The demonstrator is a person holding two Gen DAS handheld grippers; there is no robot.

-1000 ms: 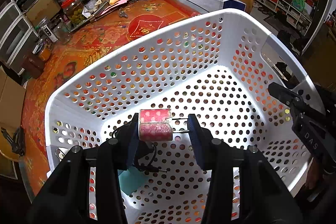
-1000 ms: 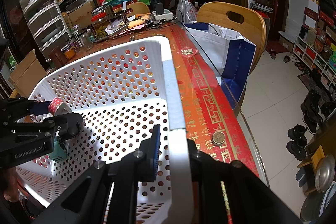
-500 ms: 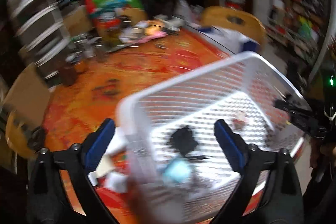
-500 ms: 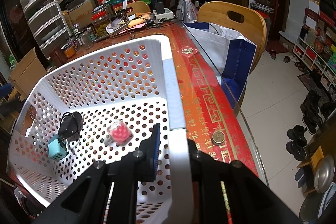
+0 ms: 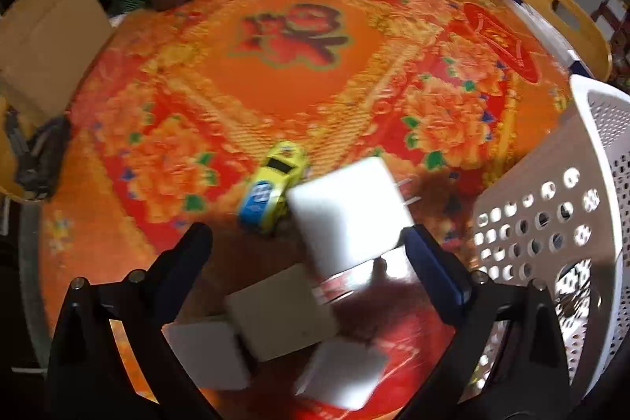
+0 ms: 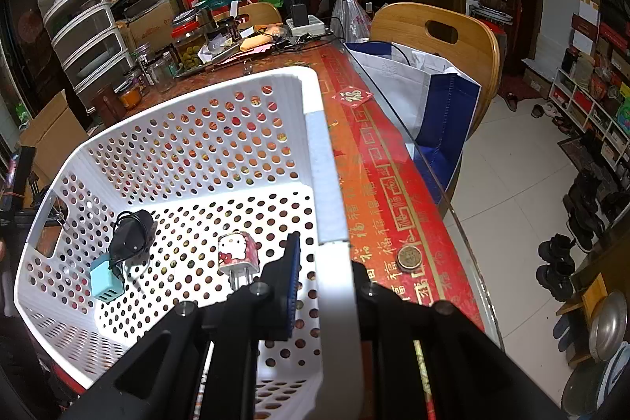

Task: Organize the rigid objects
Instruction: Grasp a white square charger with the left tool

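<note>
Our left gripper [image 5: 307,243] hangs over the orange floral tablecloth [image 5: 283,65], its jaws spread wide after a slight closing and gripping nothing; a blurred white block-shaped charger [image 5: 346,215] lies between the fingers, untouched as far as we can tell. A yellow and blue toy car [image 5: 273,193] sits just at its ten o'clock. Our right gripper [image 6: 325,282] is clamped on the rim of the white perforated plastic basket [image 6: 197,152]. Inside lie a pink cartoon plug [image 6: 238,254], a black adapter [image 6: 130,233] and a pale blue charger [image 6: 105,278] at its seven o'clock.
</note>
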